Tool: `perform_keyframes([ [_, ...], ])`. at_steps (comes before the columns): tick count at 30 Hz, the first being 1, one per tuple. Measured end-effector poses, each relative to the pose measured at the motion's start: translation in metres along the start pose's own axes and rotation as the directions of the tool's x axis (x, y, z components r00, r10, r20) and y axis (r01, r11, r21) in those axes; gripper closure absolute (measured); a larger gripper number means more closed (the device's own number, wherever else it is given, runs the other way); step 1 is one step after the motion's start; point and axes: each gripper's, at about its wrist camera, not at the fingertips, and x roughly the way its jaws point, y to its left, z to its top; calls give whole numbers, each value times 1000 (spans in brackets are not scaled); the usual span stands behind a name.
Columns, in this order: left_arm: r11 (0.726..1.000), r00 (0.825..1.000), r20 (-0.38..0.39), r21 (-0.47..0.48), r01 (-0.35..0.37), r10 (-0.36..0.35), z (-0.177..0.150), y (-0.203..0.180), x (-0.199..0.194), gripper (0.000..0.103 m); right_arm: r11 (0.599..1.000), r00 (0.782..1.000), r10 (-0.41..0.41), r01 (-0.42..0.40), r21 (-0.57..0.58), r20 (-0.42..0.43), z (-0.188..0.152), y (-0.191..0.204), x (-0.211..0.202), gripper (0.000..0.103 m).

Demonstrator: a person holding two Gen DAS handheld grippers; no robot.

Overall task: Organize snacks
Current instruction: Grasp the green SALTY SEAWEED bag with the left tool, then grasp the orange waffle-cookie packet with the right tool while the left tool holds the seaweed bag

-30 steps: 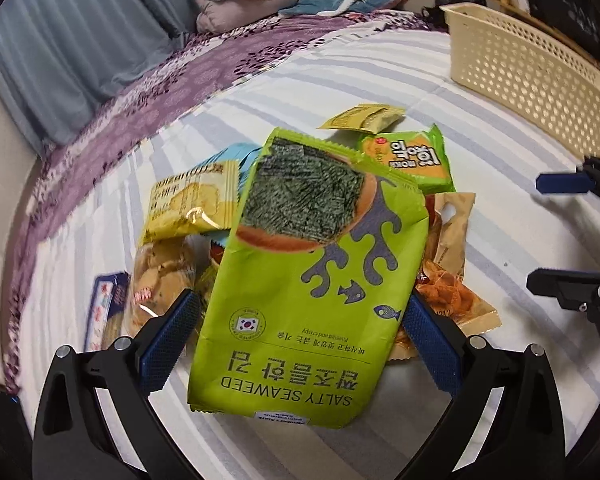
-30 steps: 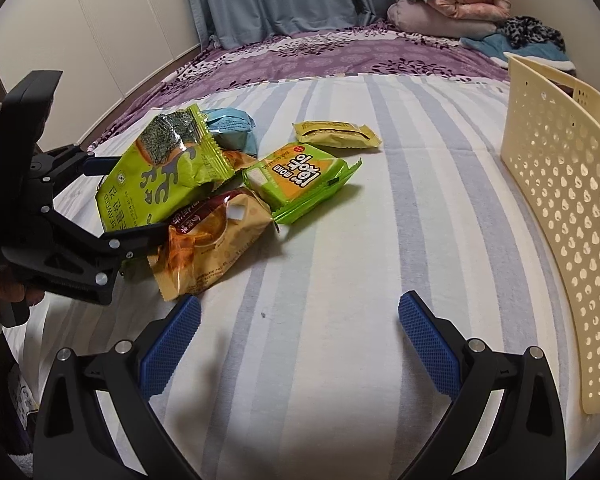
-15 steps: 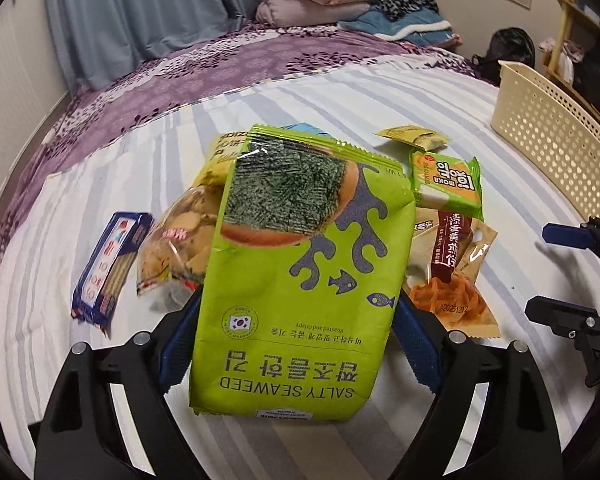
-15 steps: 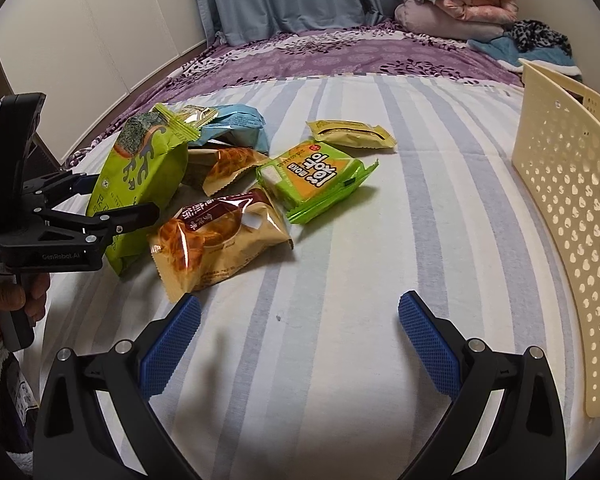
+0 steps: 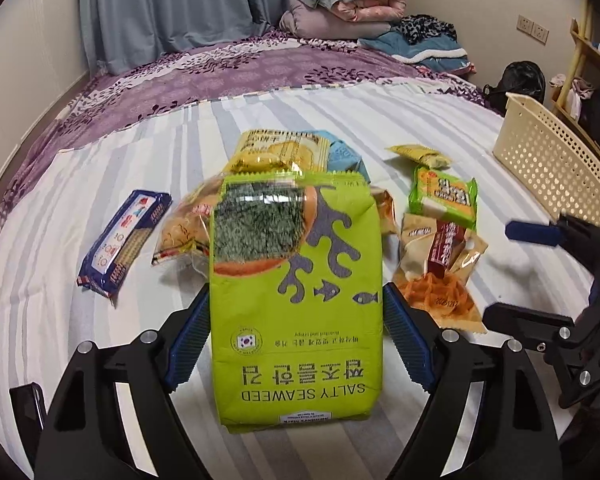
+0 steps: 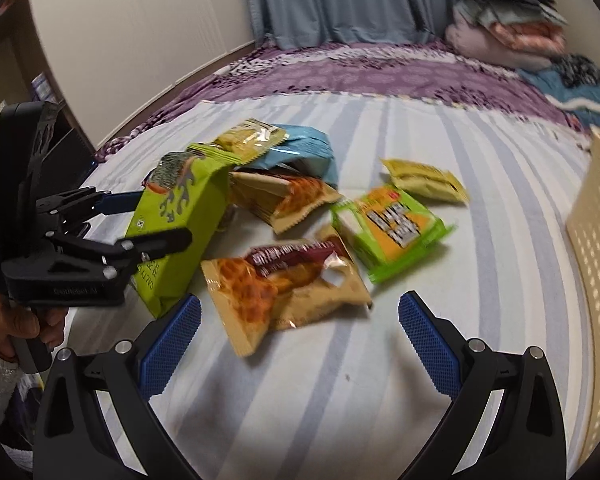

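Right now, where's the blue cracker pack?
In the left wrist view, the blue cracker pack lies alone on the striped sheet, left of the snack pile.

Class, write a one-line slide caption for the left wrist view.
Left gripper closing on the seaweed bag, other snacks behind it on the striped bed, basket at right.

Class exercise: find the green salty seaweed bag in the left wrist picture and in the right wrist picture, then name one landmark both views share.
Left wrist: the seaweed bag fills the centre, between the closing jaws of the left gripper.
Right wrist: it stands at left, between that gripper's fingers.
Shared landmark: the cream basket, on the right edge in both.
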Motion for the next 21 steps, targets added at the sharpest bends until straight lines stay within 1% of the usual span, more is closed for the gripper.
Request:
perform_keyframes([
  [3, 1000, 1000, -23, -11, -6, 6, -7, 0, 6, 19, 998, 999, 19, -21, -57, -25, 7, 5, 14, 5],
  [6, 1000, 1000, -31, -20, -6, 5, -12, 1, 9, 13, 993, 997, 22, -30, -114, -68, 11, 12, 29, 5],
  [9, 1000, 999, -37, -17, -22, 21, -16, 2, 11, 12, 985, 994, 18, -37, -171, -111, 10, 17, 39, 5],
  [12, 999, 999, -45, -32, -25, 23, -16, 6, 14, 12, 976, 991, -12, -18, -216, -134, 7, 22, 46, 5],
  [15, 999, 999, -47, -41, -23, 21, -16, 8, 16, 12, 972, 991, -24, -8, -233, -135, 9, 25, 47, 5],
  [19, 999, 999, -47, -34, -26, 24, -17, 10, 18, 12, 977, 991, -22, -7, -212, -131, 12, 23, 49, 5],
  [20, 999, 999, -47, -37, -24, 22, -17, 11, 18, 12, 978, 992, -20, -8, -209, -128, 12, 22, 49, 5],
  [21, 999, 999, -47, -41, -22, 20, -16, 10, 18, 12, 979, 992, -18, -8, -206, -125, 11, 22, 48, 8],
])
